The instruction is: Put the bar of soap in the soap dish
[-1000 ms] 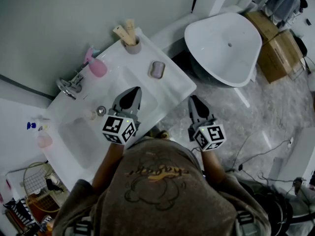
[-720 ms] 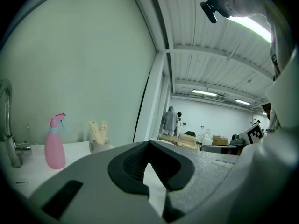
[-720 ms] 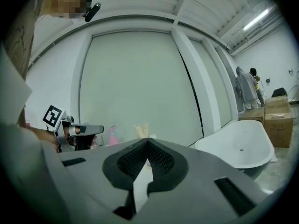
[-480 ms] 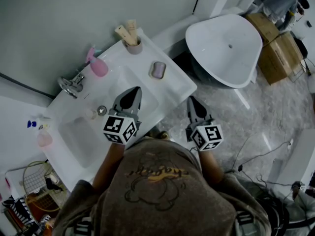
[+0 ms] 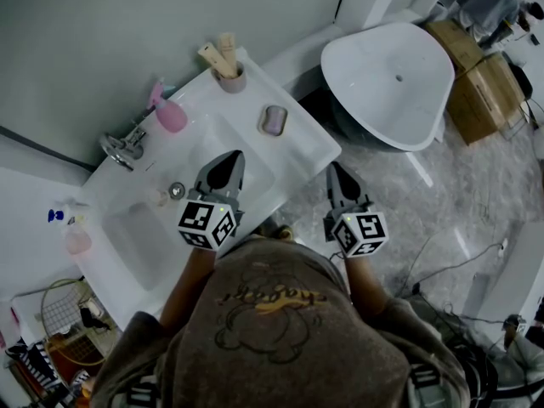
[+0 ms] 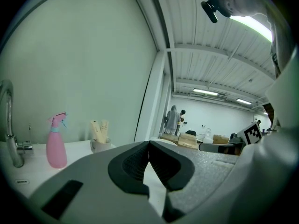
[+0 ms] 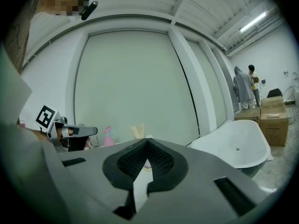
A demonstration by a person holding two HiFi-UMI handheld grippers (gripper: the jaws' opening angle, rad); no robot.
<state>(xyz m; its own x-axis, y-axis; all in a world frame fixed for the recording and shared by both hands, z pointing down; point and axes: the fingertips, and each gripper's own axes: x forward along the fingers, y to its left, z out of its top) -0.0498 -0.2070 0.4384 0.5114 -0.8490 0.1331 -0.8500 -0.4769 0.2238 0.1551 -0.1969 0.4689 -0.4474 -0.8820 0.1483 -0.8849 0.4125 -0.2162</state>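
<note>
Both tools are sitting closed and empty, the left tool [image 5: 228, 156] over the white counter [image 5: 302, 147] and the right tool [image 5: 337, 172] just off its edge. Neither is shifting from where it was a second ago. Ahead of them, the bar of soap [image 5: 273, 121] is lying in the soap dish [image 5: 261, 126], apart from both. A bathtub [image 5: 387, 83] is standing beyond on the marbled floor [image 5: 476, 194]. Only the gripper views are showing two people [image 6: 175, 119] standing far back in the room.

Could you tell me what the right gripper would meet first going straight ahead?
Nothing close: the right gripper, fingers shut and empty, points nearly level past the cup toward the wall, though depth is unclear.
</note>
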